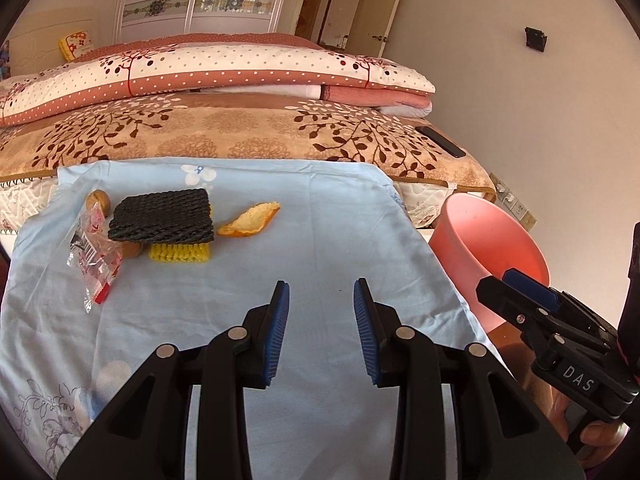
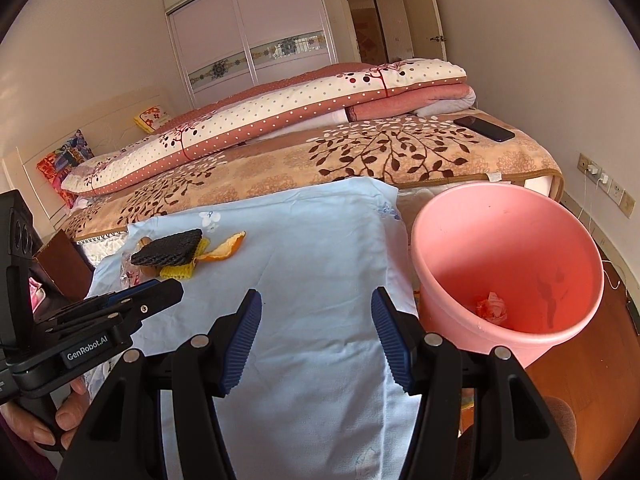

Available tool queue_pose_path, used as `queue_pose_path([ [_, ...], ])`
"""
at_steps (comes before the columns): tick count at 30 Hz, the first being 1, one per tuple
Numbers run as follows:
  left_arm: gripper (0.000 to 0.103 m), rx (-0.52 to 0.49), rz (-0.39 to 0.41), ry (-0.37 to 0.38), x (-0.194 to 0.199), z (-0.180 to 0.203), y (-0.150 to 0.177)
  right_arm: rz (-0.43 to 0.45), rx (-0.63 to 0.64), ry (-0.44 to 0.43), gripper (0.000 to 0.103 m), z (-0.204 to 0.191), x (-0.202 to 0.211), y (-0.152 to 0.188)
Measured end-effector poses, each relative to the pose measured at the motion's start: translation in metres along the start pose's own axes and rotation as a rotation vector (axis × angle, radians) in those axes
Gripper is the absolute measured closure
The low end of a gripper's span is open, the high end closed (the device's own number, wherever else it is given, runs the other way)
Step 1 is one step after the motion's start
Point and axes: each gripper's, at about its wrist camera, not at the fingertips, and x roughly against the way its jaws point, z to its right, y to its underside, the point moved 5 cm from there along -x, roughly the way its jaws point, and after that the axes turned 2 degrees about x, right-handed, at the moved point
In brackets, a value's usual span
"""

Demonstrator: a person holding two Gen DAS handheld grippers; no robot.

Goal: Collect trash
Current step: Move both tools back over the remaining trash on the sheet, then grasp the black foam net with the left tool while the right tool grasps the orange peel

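Note:
On the light blue cloth lie a black woven pad over a yellow foam net, an orange peel, a clear and red plastic wrapper and two walnuts. My left gripper is open and empty, near the cloth's middle, short of the trash. My right gripper is open and empty over the cloth's right part, beside the pink bin. The bin holds a crumpled wrapper. The pad and peel also show in the right wrist view.
The pink bin stands on the floor at the cloth's right edge. Behind the cloth is a bed with folded quilts and a black phone. Wall sockets are at the far right.

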Motion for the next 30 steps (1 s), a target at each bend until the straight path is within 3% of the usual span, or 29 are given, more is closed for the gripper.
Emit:
queue_pose_path([
  [13,0.069,0.233,-0.019,-0.092,-0.006,-0.082,-0.008,-0.041,0.013,-0.045,0.047,-0.017,-0.023,0.003],
  [30,0.068,0.575,-0.025,-0.051,-0.037,-0.134,-0.031,-0.081,0.041,-0.094,0.047,-0.036,-0.052,0.001],
])
